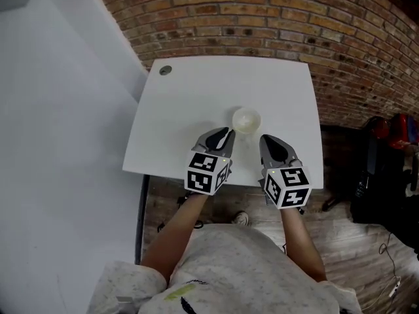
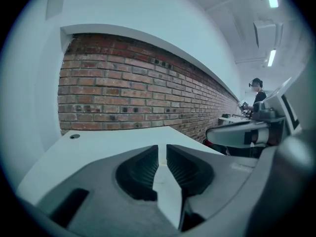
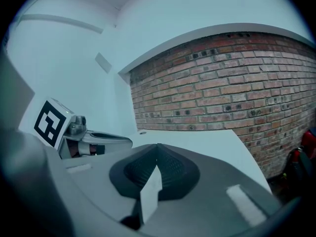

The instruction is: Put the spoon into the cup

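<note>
A small white cup (image 1: 247, 120) stands on the white table (image 1: 196, 97), just past its near-middle. No spoon shows in any view. My left gripper (image 1: 227, 133) hovers at the table's near edge, just left of and nearer than the cup. In the left gripper view its jaws (image 2: 162, 149) stand a narrow slit apart with nothing between them. My right gripper (image 1: 267, 140) hangs to the cup's right and nearer. Its pads (image 3: 157, 149) are pressed together and empty. Each gripper shows at the edge of the other's view: the right gripper (image 2: 247, 132) and the left gripper (image 3: 94, 141).
A round grommet (image 1: 165, 70) sits at the table's far left corner. A brick wall (image 1: 314, 18) runs behind the table and a white wall (image 1: 59, 110) on its left. Dark bags (image 1: 386, 169) lie on the wood floor at right. A person (image 2: 256, 90) stands far off.
</note>
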Demonstrator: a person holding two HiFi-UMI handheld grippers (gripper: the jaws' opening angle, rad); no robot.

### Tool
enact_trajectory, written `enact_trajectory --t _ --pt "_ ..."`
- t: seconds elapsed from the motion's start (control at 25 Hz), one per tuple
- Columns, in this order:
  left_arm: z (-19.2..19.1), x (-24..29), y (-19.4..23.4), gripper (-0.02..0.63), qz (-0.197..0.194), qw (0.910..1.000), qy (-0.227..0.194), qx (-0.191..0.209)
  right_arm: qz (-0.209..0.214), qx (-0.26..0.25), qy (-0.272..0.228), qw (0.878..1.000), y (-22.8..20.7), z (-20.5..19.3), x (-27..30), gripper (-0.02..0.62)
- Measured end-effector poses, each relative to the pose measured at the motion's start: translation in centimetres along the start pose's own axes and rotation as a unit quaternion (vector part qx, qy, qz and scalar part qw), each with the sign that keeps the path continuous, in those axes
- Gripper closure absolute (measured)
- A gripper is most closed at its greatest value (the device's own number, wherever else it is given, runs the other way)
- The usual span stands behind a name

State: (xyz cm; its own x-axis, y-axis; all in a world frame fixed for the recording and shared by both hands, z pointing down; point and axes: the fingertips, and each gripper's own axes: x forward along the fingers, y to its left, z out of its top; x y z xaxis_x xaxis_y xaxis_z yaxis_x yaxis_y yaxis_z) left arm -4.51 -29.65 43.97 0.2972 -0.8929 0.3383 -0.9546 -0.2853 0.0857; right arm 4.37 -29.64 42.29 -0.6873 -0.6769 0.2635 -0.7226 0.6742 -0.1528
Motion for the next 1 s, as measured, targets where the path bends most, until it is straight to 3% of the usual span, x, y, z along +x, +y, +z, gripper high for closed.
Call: enact_trajectory --t 0.4,1.0 --pt "0.6 -4.3 0.0 0.607 -0.034 0.9992 -0.005 0.02 -0.037 0.004 -0.001 0.999 3.9 0.2 -2.4 0.586" --pt "-0.3 -8.2 0.5 0.607 -0.076 0.9966 -0.01 0.028 -0.078 0.001 -0.009 0.997 8.4 -0.2 -4.3 0.586"
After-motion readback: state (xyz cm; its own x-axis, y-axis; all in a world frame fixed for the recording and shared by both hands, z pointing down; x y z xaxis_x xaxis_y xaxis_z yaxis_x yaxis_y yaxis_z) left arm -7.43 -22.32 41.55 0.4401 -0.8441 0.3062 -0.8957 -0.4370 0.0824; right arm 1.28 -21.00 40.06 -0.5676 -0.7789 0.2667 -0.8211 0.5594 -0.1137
